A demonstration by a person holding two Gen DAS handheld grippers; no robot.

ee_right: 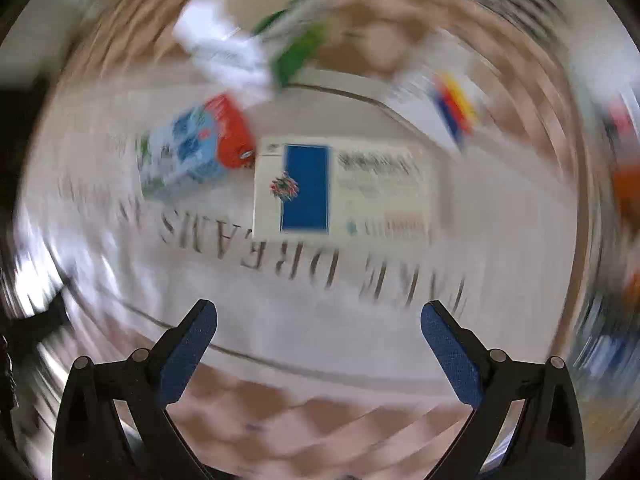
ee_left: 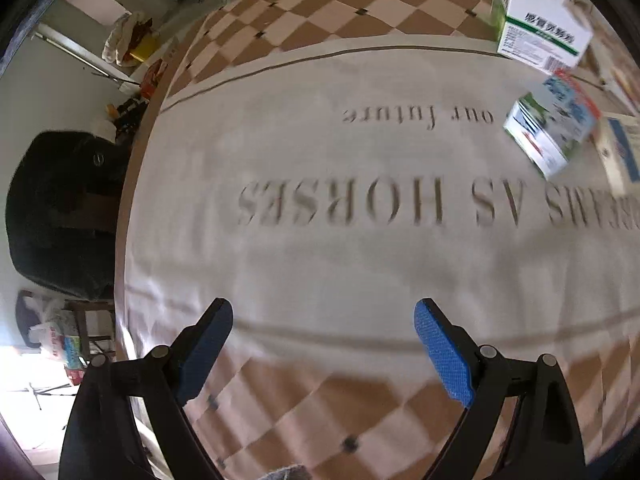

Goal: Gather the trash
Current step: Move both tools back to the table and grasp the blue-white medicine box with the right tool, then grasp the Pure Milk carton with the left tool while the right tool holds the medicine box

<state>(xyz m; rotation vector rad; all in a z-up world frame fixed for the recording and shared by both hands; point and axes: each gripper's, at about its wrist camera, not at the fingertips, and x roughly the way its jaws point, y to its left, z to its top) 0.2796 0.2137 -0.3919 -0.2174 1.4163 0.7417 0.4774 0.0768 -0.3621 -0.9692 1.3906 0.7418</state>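
Empty cartons lie on a round table with a white lettered cloth (ee_left: 320, 160). In the left wrist view a white and green box (ee_left: 540, 20) stands at the far right, with a small blue, red and green carton (ee_left: 554, 128) nearer. My left gripper (ee_left: 324, 316) is open and empty over the cloth. The right wrist view is blurred by motion. It shows a flat white box with a blue panel (ee_right: 344, 188) ahead, the blue and red carton (ee_right: 196, 148) to its left, and the white and green box (ee_right: 248, 48) behind. My right gripper (ee_right: 320, 316) is open and empty.
The table's checkered border (ee_left: 320, 12) shows beyond the cloth. A black chair (ee_left: 64, 216) stands left of the table, with plastic bags (ee_left: 52, 332) and clutter on the floor. Another white box with coloured stripes (ee_right: 444, 104) lies at the right of the blurred view.
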